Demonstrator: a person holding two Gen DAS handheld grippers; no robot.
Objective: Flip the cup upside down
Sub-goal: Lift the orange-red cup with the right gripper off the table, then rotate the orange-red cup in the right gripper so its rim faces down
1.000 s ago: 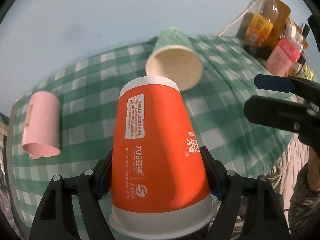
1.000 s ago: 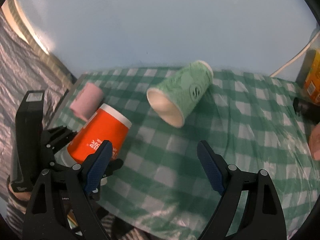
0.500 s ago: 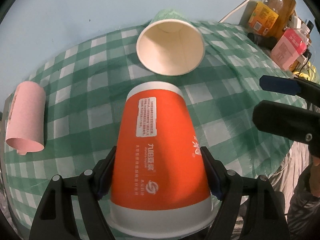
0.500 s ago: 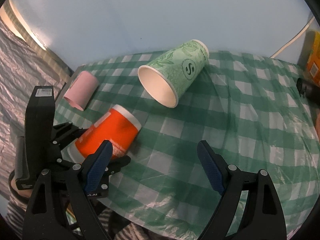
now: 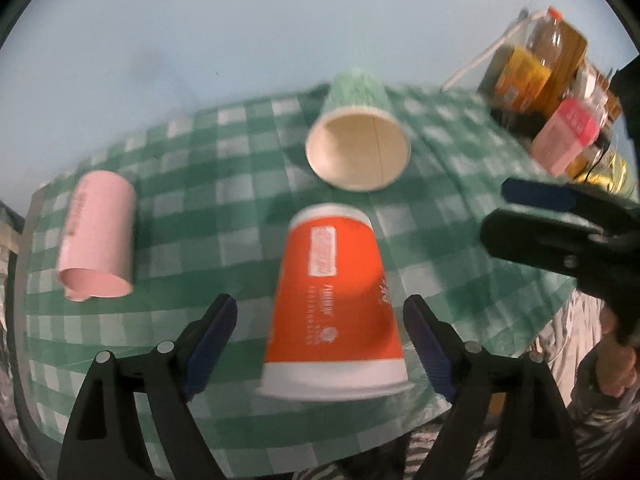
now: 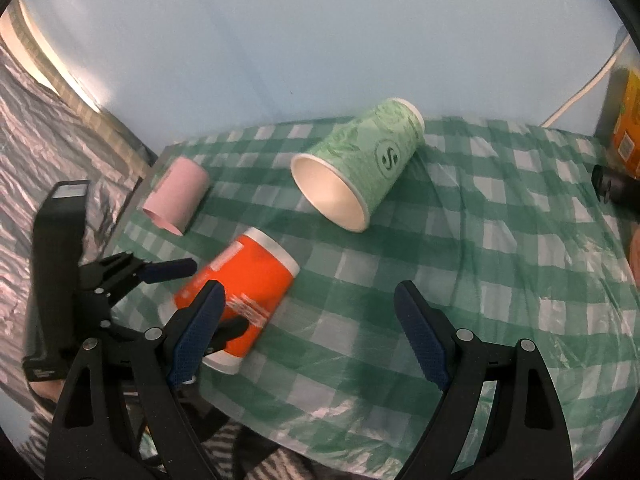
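Orange paper cup (image 5: 334,300) with white bands at base and rim: standing mouth-down on the green-and-white checked cloth (image 6: 500,264) covering the counter, near its front edge; narrow closed base uppermost. White label patch and printed text on the side, blurred. In the right wrist view the cup (image 6: 244,292) appears tilted, an effect of the lens or of motion; which, cannot be told.

Left hand-held gripper (image 5: 320,336): fingers spread wide, one on each side of the cup, neither blue pad touching it.

Right hand-held gripper (image 6: 306,324): fingers likewise wide apart, nothing between them, held above the cloth to the right of the cup.

Green patterned paper cup (image 6: 358,164): lying on its side behind the orange cup, open mouth facing the front, round logo on its flank.

Pink paper cup (image 5: 98,240): lying on its side at the left end of the cloth, well apart from the others.

Far right corner: orange-capped drink bottle (image 5: 550,36), pink carton (image 5: 566,136), further items indistinct.
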